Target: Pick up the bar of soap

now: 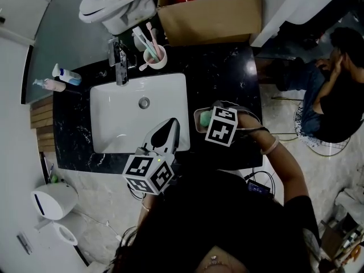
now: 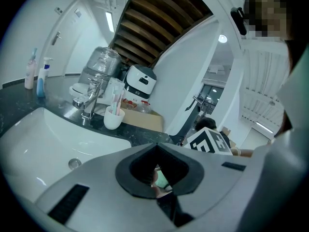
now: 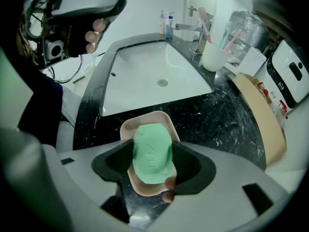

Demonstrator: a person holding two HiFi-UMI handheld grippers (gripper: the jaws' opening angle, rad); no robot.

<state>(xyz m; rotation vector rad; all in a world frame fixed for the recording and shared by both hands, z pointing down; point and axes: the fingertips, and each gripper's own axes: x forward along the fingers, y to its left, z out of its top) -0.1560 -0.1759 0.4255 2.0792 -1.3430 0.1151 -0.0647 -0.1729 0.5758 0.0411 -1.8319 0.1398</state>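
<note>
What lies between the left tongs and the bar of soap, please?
In the head view, the sink's white rim, a strip of black counter and the dish's edge separate the left tongs from the bar of soap.

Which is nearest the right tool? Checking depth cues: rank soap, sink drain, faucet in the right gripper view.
1. The bar of soap, between the jaws.
2. The sink drain, ahead, mid-picture.
3. The faucet, far back, top.

Bathroom vanity.
White sink (image 1: 114,124) and chrome faucet (image 1: 120,61) in a black marble countertop (image 1: 222,78); toothbrush cup (image 1: 154,56) and toiletry bottles (image 1: 65,75) alongside.
</note>
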